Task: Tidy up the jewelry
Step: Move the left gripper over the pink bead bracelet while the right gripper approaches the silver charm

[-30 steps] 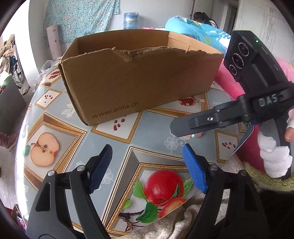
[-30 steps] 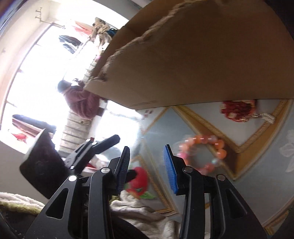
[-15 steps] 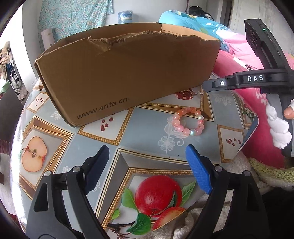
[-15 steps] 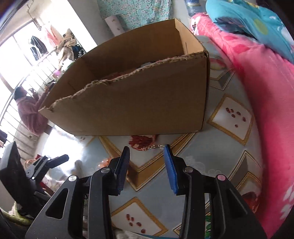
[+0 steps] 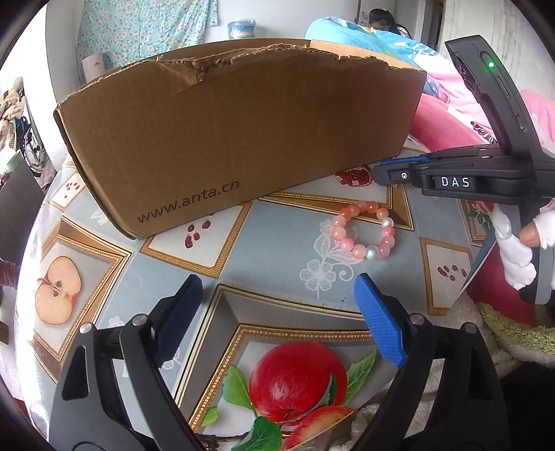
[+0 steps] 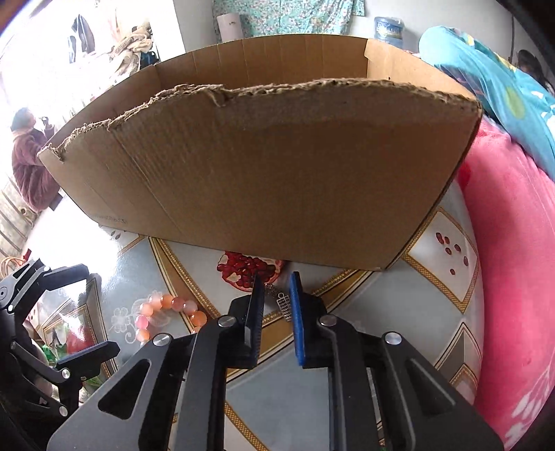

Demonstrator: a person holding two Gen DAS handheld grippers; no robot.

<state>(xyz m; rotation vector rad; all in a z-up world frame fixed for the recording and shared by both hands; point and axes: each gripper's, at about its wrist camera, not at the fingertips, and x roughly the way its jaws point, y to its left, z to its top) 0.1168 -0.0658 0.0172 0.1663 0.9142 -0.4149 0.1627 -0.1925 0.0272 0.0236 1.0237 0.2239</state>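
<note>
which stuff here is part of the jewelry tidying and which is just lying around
For the job: bead bracelet, silver pendant, cardboard box, right gripper, left gripper.

Just lying about: pink blanket, water bottle, fruit-print tablecloth.

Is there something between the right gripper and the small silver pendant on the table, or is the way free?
Nothing visible blocks it. The right gripper has its narrowly parted fingers right at the silver pendant, which lies on the table before the cardboard box. The bead bracelet lies off to the left.
</note>
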